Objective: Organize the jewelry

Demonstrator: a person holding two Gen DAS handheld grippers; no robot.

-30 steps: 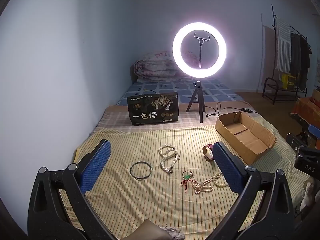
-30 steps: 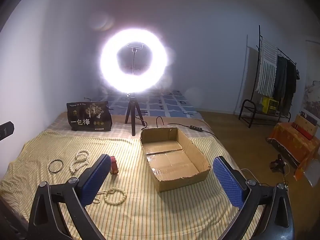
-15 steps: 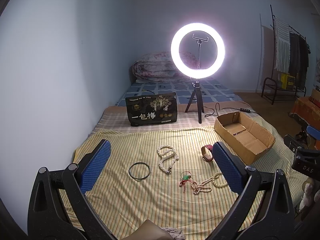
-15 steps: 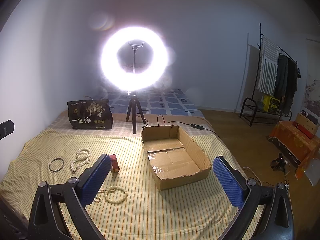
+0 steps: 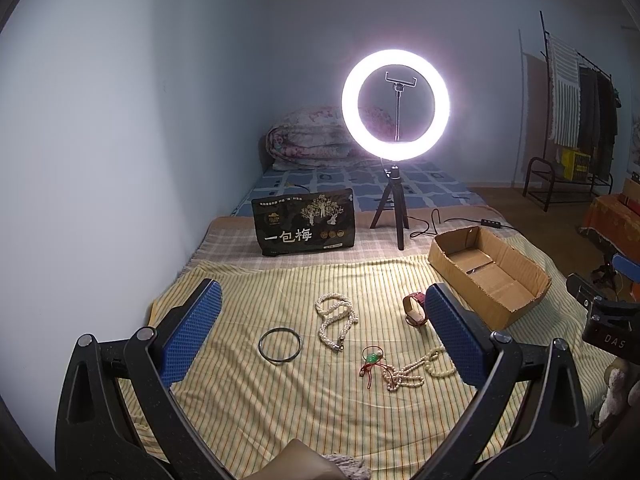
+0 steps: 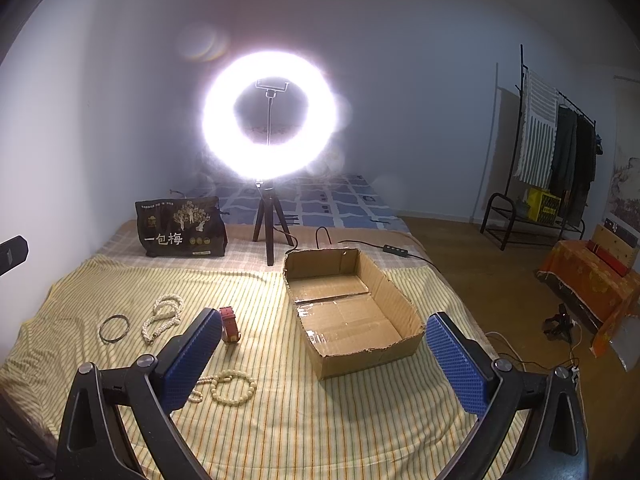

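On the yellow striped cloth [image 5: 280, 400] lie a dark bangle [image 5: 279, 345], a white pearl necklace [image 5: 336, 320], a red-strap watch [image 5: 414, 309], a green and red charm [image 5: 372, 360] and a cream bead string [image 5: 416, 372]. An open cardboard box [image 6: 352, 312] stands to their right. My left gripper [image 5: 322, 336] is open and empty above the jewelry. My right gripper [image 6: 324, 356] is open and empty before the box. The right wrist view also shows the bangle [image 6: 115, 328], pearls [image 6: 162, 318], watch [image 6: 230, 324] and beads [image 6: 234, 390].
A lit ring light on a tripod [image 5: 396, 120] and a black snack bag [image 5: 304, 227] stand behind the cloth. A cable with a switch [image 6: 396, 250] runs behind the box. A wall is at the left; a clothes rack [image 6: 556, 152] is far right.
Both views have shifted slightly, the scene sitting a bit lower and nearer. The jewelry and the box have not moved. Both grippers stay open.
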